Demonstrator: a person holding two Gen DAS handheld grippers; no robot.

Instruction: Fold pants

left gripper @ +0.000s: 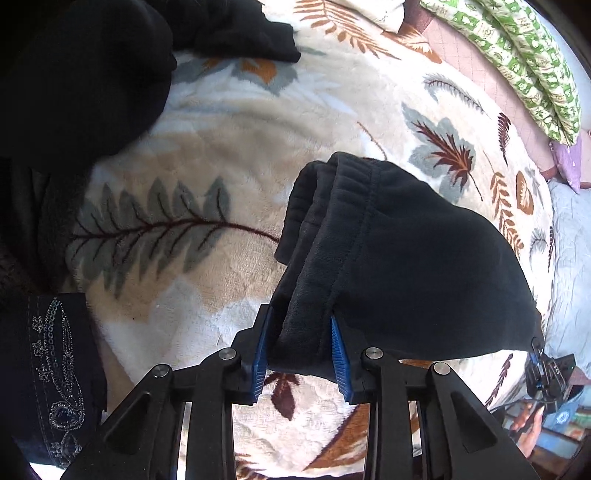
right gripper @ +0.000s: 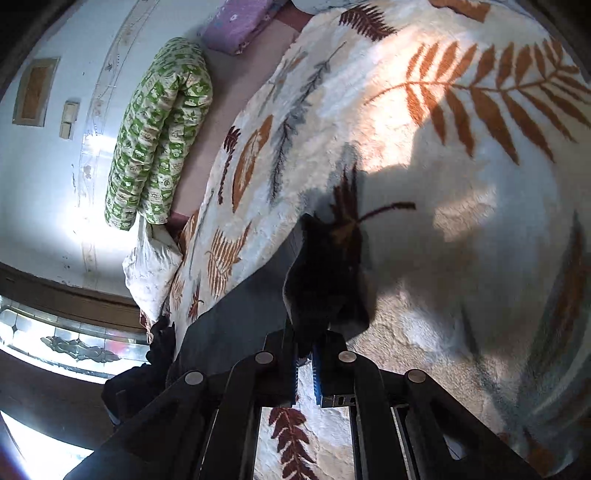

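Note:
In the left wrist view the black pants (left gripper: pixel 406 258) hang over the bed with their ribbed elastic waistband bunched toward the camera. My left gripper (left gripper: pixel 300 321) is shut on that thick fold, its blue pads (left gripper: pixel 338 350) pressing on either side. The cloth stretches off to the right, where my right gripper (left gripper: pixel 543 365) shows small at its far corner. In the right wrist view my right gripper (right gripper: pixel 304 343) is shut on a thin corner of the black pants (right gripper: pixel 325 273), which sticks up past the fingertips. A taut dark edge of the fabric runs away to the left.
A cream fleece blanket (left gripper: pixel 221 147) with leaf prints covers the bed. A heap of black clothes (left gripper: pixel 74 74) lies at the upper left, and a dark embroidered garment (left gripper: pixel 55 369) at the lower left. A rolled green quilt (right gripper: pixel 159 136) and a purple pillow (right gripper: pixel 240 26) lie along the wall.

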